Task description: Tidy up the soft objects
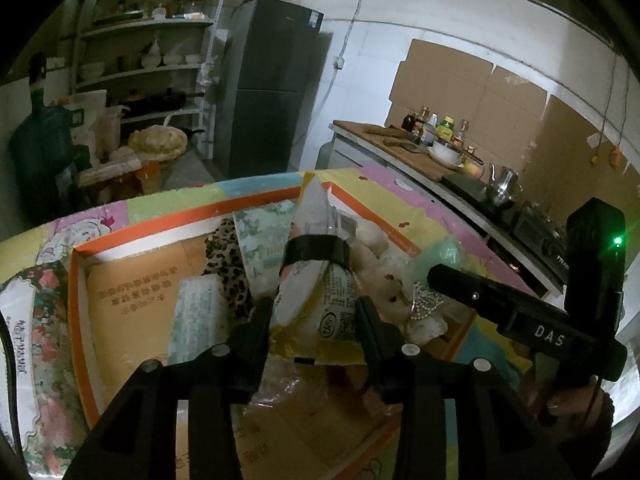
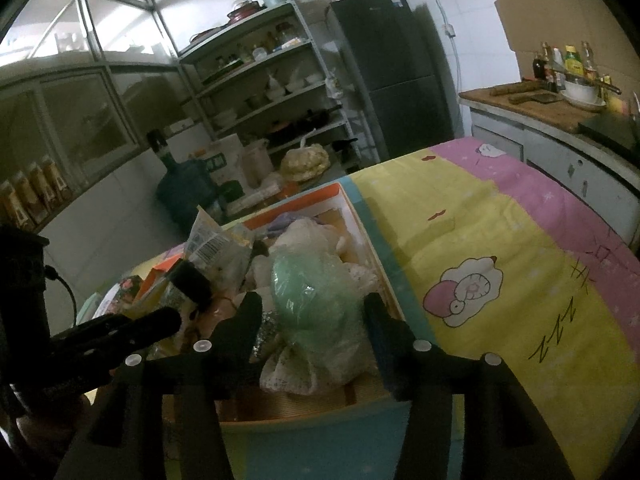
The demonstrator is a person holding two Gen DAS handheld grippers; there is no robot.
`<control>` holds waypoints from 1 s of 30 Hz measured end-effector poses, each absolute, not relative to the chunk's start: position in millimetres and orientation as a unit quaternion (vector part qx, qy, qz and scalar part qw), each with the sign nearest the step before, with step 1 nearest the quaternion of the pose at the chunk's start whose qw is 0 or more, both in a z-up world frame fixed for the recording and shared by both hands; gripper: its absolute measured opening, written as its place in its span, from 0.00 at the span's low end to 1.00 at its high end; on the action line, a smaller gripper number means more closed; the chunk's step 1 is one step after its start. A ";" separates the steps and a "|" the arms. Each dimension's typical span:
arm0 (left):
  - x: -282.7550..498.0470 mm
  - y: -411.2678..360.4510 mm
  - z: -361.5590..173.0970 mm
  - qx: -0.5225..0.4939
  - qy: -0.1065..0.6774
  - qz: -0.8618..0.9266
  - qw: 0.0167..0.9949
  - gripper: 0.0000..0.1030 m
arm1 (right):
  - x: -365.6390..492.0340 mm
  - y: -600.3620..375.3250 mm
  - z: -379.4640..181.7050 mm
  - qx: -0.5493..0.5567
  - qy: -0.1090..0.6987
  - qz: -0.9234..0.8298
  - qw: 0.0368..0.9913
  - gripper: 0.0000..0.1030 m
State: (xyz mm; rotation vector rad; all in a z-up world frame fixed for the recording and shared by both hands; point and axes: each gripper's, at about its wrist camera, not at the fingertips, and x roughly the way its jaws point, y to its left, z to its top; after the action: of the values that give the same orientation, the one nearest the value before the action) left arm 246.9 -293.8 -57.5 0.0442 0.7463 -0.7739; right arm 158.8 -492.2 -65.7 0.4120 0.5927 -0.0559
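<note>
Left gripper (image 1: 316,312) half open around white snack packet (image 1: 308,280), upright over orange-rimmed box (image 1: 160,222). Right gripper (image 2: 312,316) wider, straddling green-tinted plastic bag (image 2: 316,292) in box; contact unclear.
</note>
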 end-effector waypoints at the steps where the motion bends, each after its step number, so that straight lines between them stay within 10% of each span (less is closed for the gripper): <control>1: 245.8 -292.6 -55.4 0.019 0.350 -0.370 0.860 0.44 | 159.2 -491.8 -66.0 0.201 0.289 -0.027 0.936 0.58; 30: 190.9 -222.2 -8.0 0.031 0.265 -0.251 0.930 0.55 | 118.6 -437.2 -19.7 0.124 0.221 -0.056 0.966 0.71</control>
State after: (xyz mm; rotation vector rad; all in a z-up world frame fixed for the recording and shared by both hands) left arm 190.9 -222.2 -8.0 0.0635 0.5432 -0.5142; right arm 118.6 -437.2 -19.7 0.2518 0.4469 -0.1130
